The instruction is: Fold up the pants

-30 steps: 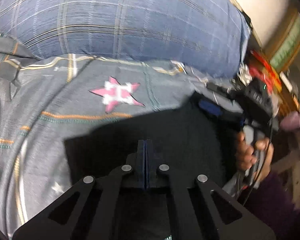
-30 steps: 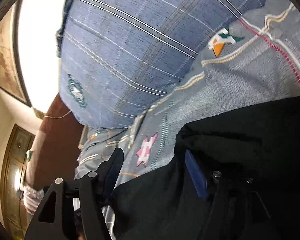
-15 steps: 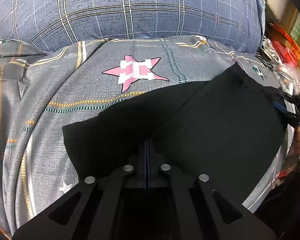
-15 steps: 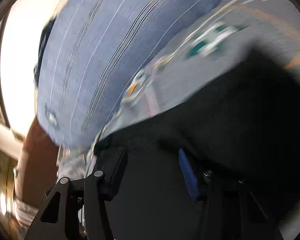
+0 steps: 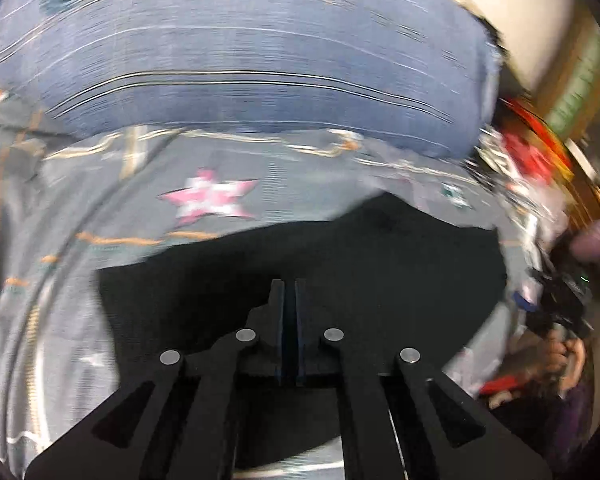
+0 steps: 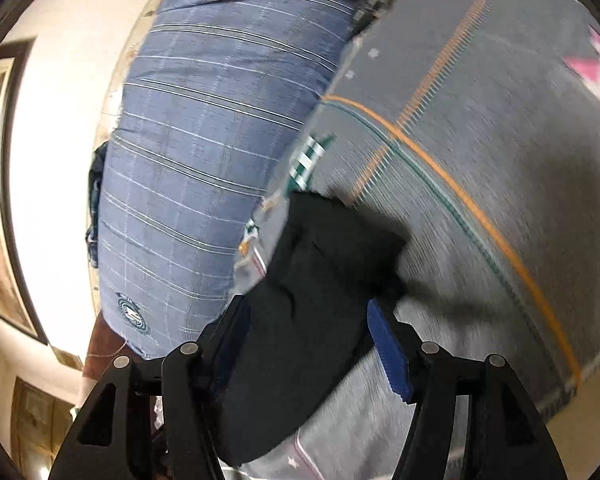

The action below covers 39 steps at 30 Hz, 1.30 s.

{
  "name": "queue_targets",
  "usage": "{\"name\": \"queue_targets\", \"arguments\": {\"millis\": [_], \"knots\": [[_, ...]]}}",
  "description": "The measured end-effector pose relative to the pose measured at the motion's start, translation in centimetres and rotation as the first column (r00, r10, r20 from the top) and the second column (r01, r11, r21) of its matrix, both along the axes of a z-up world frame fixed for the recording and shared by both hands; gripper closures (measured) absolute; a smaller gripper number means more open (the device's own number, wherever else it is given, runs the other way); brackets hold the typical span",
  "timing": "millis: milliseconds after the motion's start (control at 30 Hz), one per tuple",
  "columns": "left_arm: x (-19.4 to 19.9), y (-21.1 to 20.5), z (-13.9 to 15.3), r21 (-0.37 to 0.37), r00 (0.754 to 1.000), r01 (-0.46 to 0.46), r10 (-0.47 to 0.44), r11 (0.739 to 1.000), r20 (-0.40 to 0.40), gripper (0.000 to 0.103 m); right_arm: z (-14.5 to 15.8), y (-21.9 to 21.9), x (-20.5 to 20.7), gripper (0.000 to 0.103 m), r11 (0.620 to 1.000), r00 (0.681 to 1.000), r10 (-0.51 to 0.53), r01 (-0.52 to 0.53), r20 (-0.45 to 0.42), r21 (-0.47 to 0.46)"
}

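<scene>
1. Shifted since a second ago: right claw (image 6: 307,308), carried sideways across the grey bedspread (image 5: 80,280) and rolled, so that the left wrist view now catches it at the far right edge, gripped in a hand (image 5: 564,356).
2. Finds its jaws standing moderately wide, having just been opening, with black cloth of the pants (image 6: 312,300) in the gap between the fingers and not visibly pinched by the blue pads.
3. Shows the left claw (image 5: 288,292) closed tight, pads together, tips low over the same black cloth. Cannot tell whether a fold is nipped between them.
4. Places the pants as a dark, flattened bundle on the bedspread, just below the pink star (image 5: 210,202) printed on it and short of the blue checked pillow (image 5: 260,60) lying beyond.
5. Puts, from the right wrist view, one narrow end of the pants close to the pillow's edge, with the rest running back under the right claw.
6. Leaves much of the left wrist view smeared by motion blur, so no seams or creases in the cloth can be made out.
</scene>
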<state>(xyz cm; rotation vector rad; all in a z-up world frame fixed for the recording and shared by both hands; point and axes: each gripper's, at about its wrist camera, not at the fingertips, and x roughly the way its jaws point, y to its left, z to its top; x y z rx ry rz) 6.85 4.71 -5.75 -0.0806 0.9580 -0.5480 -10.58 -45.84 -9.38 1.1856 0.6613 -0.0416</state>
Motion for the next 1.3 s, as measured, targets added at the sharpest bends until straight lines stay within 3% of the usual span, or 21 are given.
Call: {"name": "queue_targets", "arguments": {"millis": [100,167,233,533,567,633,700,900,1000,1133,1300], "knots": [[-1.1,-3.9,0.4,0.016,0.993,0.115,-0.115,0.993,-0.007,0.089,-1.4,0.6,-0.6,0.039,0.999,0.999,-0.012,0.014,-0.045,0.043],[-1.6,-5.8,0.5,0.021,0.989,0.146,-0.146,0.989,-0.019,0.055,-2.0,0.7,-0.4,0.039,0.999,0.997,-0.015,0.018,-0.079,0.041],[-1.8,-7.5,0.5,0.007,0.986,0.164,-0.164,0.986,-0.021,0.045,-2.8,0.6,0.1,0.039,0.999,0.993,-0.032,0.036,-0.117,0.034],[-0.4,-16.9,0.4,0.068,0.958,0.285,-0.281,0.956,-0.065,0.045,-2.8,0.9,3.1,0.039,0.996,0.995,-0.087,0.086,-0.056,-0.015],[-0.2,-17.7,0.4,0.078,0.955,0.293,-0.289,0.953,-0.066,0.045,-2.7,0.8,3.4,0.045,0.996,0.995,-0.088,0.088,-0.05,-0.02],[-0.1,-19.3,0.4,0.084,0.949,0.313,-0.308,0.946,-0.069,0.045,-2.9,0.7,4.2,0.073,0.996,0.996,-0.082,0.081,-0.045,-0.026],[-0.1,-19.9,0.4,0.078,0.946,0.322,-0.317,0.944,-0.069,0.045,-3.5,0.4,4.6,0.081,0.998,0.998,-0.064,0.064,-0.027,0.02],[0.2,-18.7,-0.3,0.085,0.95,0.305,-0.298,0.948,-0.094,0.045,-0.1,2.6,5.6,0.088,0.992,0.995,0.037,-0.026,0.091,-0.12],[1.2,-16.6,-0.3,0.036,0.961,0.256,-0.25,0.966,-0.122,0.045,1.4,4.9,6.3,0.089,0.974,0.982,0.139,-0.113,0.126,-0.194],[1.9,-13.6,0.4,0.008,0.972,0.201,-0.199,0.98,-0.123,0.045,2.2,8.7,7.3,0.09,0.932,0.957,0.269,-0.229,0.111,-0.28],[2.2,-8.9,0.7,-0.057,0.981,0.131,-0.138,0.99,-0.14,0.045,1.6,14.1,8.7,0.091,0.876,0.909,0.413,-0.375,0.066,-0.304]]}}
